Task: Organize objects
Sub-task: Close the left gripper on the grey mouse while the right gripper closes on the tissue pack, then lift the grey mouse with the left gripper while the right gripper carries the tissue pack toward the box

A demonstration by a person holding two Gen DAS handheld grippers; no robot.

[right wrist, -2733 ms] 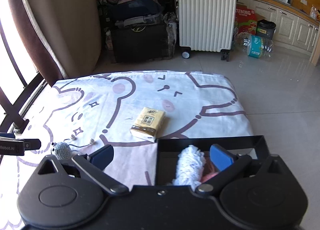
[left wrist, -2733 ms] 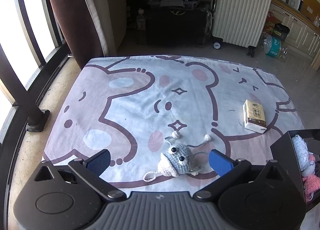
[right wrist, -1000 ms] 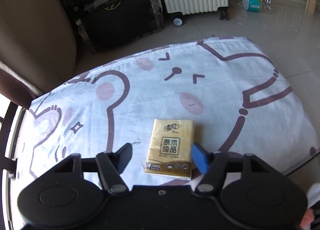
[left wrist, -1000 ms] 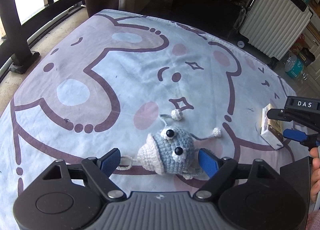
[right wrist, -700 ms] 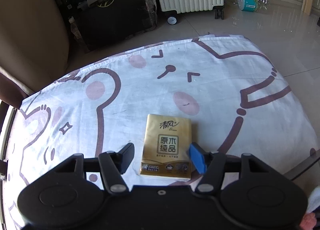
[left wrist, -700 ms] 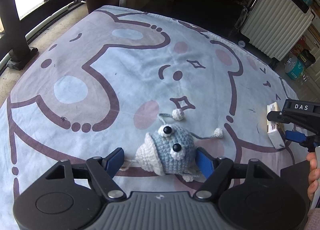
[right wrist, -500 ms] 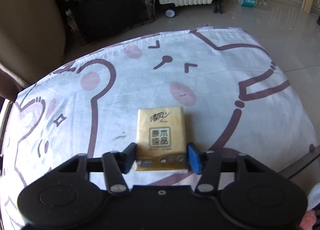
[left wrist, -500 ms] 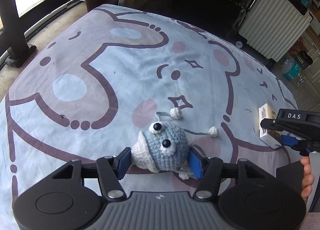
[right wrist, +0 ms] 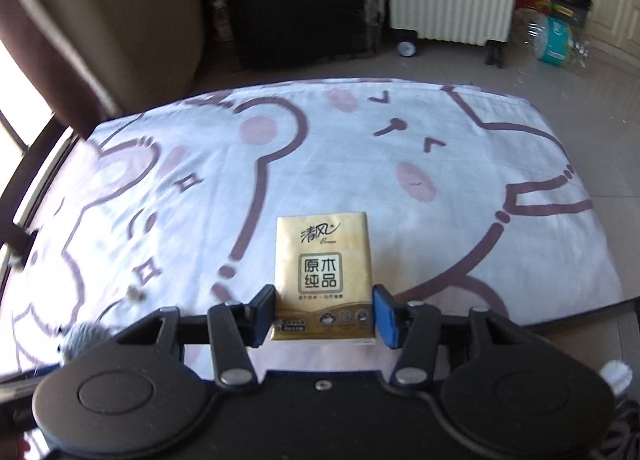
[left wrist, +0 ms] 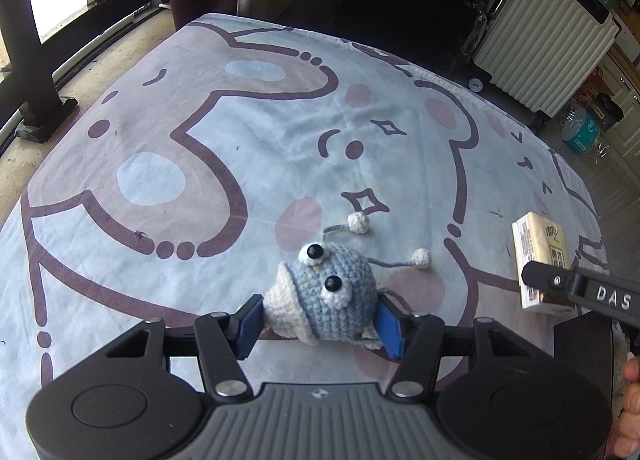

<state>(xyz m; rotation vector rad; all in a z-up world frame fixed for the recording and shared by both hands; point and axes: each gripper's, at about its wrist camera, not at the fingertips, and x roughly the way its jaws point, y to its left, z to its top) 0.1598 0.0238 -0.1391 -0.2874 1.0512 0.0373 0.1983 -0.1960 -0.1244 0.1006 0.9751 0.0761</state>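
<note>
On the cartoon-print sheet [left wrist: 200, 108], the left tool [left wrist: 318, 324] is clamped on the sides of a blue crocheted toy [left wrist: 328, 296], while the right tool [right wrist: 324, 314] grips a gold tissue pack [right wrist: 322, 272] by its near end.

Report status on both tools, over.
Left tool shut on crochet toy. Right tool shut on tissue pack. Nothing in the way on the blanket.
</note>
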